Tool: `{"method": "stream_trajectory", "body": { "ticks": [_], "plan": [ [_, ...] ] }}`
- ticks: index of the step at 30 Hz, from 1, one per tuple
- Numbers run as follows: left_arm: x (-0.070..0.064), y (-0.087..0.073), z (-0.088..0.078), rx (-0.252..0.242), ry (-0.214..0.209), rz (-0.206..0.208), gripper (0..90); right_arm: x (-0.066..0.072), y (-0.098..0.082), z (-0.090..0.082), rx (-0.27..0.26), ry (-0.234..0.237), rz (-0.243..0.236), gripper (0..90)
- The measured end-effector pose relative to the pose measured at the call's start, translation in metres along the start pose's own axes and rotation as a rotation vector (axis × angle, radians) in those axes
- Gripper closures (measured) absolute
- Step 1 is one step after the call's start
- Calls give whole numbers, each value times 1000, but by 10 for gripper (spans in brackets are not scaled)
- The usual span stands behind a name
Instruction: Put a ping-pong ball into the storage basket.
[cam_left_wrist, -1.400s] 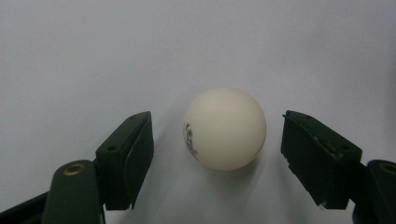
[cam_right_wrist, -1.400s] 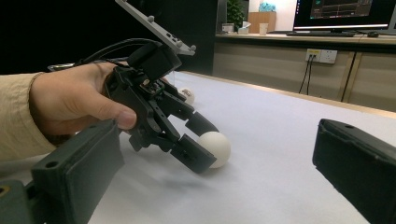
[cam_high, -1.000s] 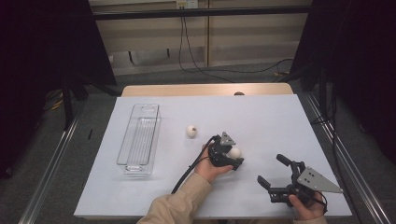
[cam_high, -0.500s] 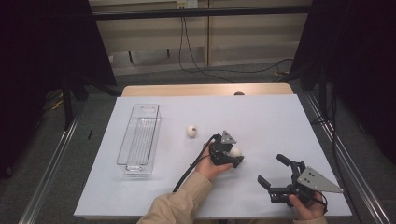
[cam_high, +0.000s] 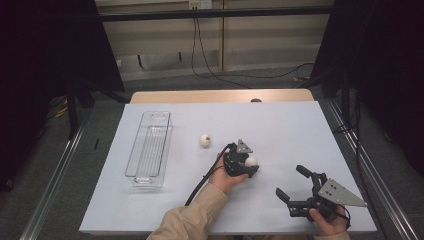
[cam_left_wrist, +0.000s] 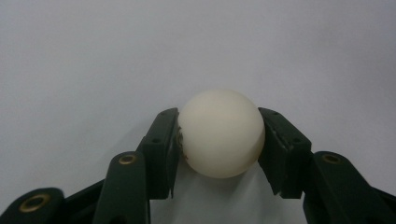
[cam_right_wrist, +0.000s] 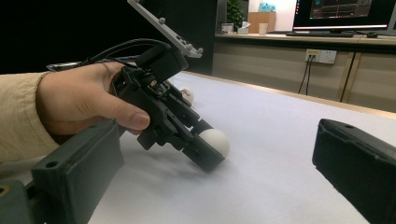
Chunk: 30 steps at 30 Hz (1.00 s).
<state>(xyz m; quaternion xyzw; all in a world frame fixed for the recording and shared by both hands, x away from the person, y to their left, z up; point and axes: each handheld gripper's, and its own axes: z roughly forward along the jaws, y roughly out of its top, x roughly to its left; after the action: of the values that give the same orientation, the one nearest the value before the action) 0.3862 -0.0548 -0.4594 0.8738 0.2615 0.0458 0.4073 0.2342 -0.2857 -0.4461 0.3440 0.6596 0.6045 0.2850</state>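
A white ball (cam_left_wrist: 219, 133) rests on the white table sheet (cam_high: 280, 130), a little right of its middle. My left gripper (cam_high: 248, 162) has just been closing and is now shut on that ball (cam_high: 250, 161); both black pads (cam_left_wrist: 163, 149) press its sides. The right gripper view shows this grip from the side, with the ball (cam_right_wrist: 215, 140) touching the sheet. My right gripper (cam_high: 291, 181) lies near the front right edge, open, nothing between its fingers (cam_right_wrist: 74, 172). A second white ball (cam_high: 204, 140) lies free, to the left of the left gripper and farther back.
A clear plastic tray (cam_high: 131, 160) stands lengthwise on the left part of the sheet. A black cable (cam_high: 200, 182) trails from the left gripper along the sleeve. Bare sheet stretches across the back and right of the table.
The left gripper's jaws have drawn in onto the ball. Both hands have kept their places, and the free ball has not moved.
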Motion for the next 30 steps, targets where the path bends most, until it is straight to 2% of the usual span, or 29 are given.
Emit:
{"method": "stream_trajectory", "body": {
  "ticks": [12, 19, 30],
  "plan": [
    [0, 3, -10, -9, -33, -19, 511, 0, 0, -1, 3, -1, -3, 7],
    [-1, 4, -15, -6, -51, -15, 511, -1, 0, -3, 5, -10, -3, 7],
    [4, 5, -29, -16, -46, -12, 511, -1, -1, -3, 19, -28, -3, 7]
  ]
}}
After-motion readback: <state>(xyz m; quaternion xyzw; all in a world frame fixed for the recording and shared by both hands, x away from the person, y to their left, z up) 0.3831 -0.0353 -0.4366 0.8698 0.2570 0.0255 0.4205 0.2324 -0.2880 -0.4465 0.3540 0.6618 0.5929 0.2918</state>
